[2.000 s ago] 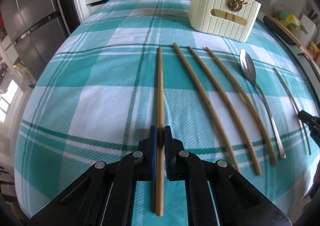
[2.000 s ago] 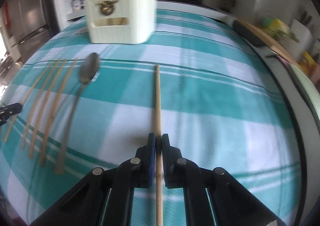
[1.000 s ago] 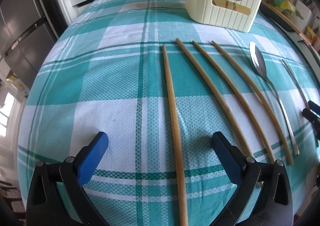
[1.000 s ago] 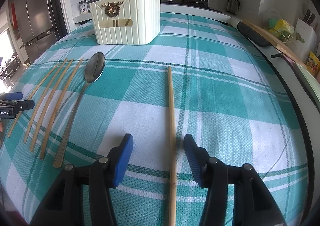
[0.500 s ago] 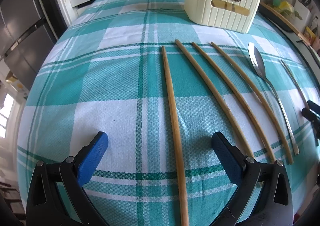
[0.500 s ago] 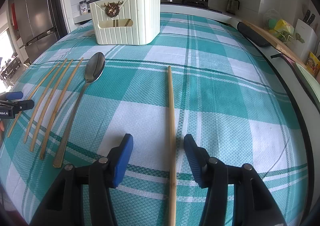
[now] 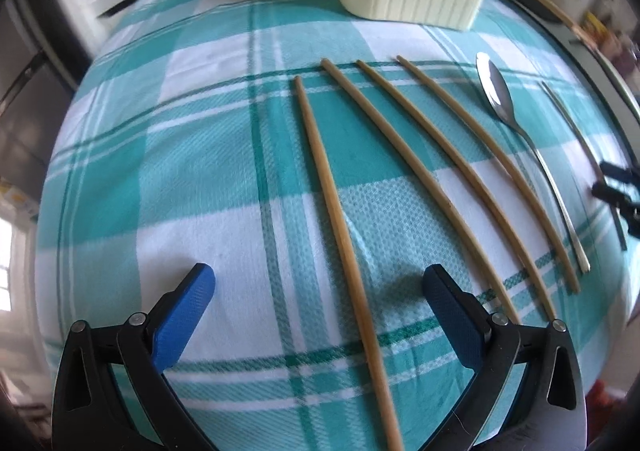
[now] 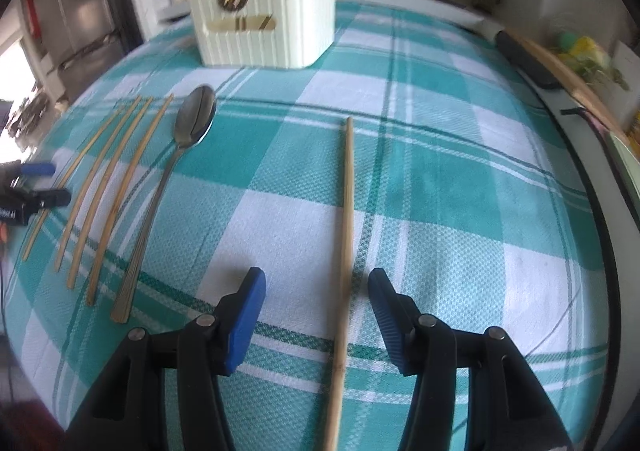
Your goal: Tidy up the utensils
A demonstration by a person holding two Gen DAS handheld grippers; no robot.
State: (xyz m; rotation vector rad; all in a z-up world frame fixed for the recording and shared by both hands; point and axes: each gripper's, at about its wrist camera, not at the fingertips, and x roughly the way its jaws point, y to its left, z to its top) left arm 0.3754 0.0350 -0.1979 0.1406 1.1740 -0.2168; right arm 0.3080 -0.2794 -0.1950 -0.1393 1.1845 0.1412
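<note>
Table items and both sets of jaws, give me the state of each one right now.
Left gripper: jaws open, holding nothing.
Right gripper: jaws open, holding nothing.
Lone chopstick: flat on cloth between the right jaws.
Four chopsticks: flat, side by side.
Spoon: flat on cloth.
Cream holder: upright.

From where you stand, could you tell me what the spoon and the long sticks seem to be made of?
Spoon: probably polished steel; its bowl is grey and mirrors light.
Sticks: probably bamboo or wood; matte tan, no shine, though no grain is readable.
</note>
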